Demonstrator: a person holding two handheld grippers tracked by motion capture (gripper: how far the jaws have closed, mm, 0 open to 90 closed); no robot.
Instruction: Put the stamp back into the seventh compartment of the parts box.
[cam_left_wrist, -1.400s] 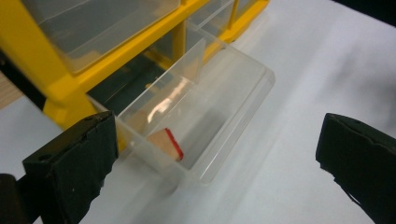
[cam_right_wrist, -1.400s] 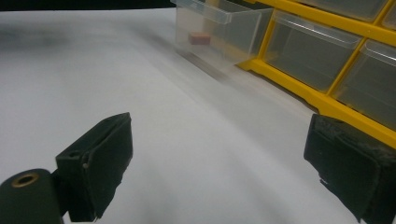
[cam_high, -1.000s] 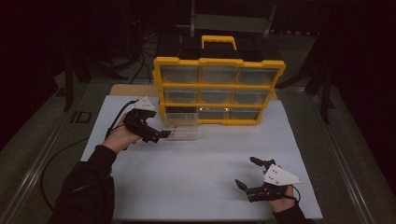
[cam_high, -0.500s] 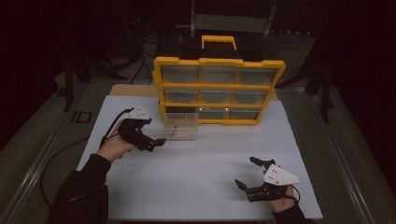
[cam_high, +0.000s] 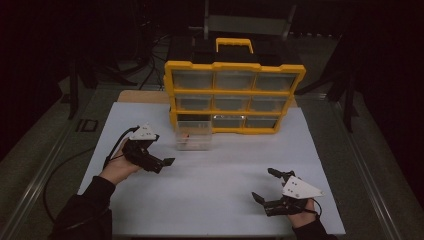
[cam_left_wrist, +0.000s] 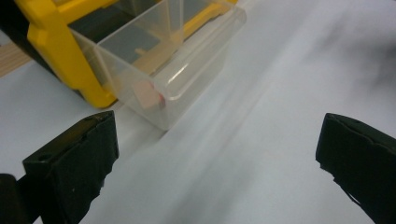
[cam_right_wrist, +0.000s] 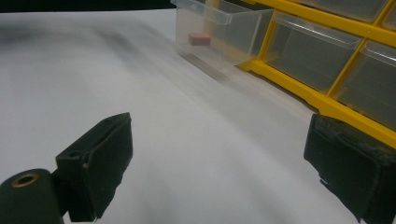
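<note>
Dim lab, white table (cam_high: 215, 200), cables (cam_high: 55, 175)

Dark room, white tabletop (cam_high: 220, 190)

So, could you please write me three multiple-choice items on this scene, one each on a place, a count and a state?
1. Which clear plastic drawer of the yellow-framed organiser cabinet is pulled out?
A. top right
B. bottom left
C. middle centre

2. How many drawers does the cabinet's front hold?
A. four
B. six
C. nine

3. How do the jaws of the left gripper stand?
A. spread apart, holding nothing
B. clamped on the drawer
C. shut on the small reddish block

Answers: 1 B, as the high view shows the bottom-left drawer jutting onto the white table sheet. 2 C, as there are three rows of three. 3 A, as the left gripper view shows bare sheet between its two black jaws, with the block lying inside the drawer.
</note>
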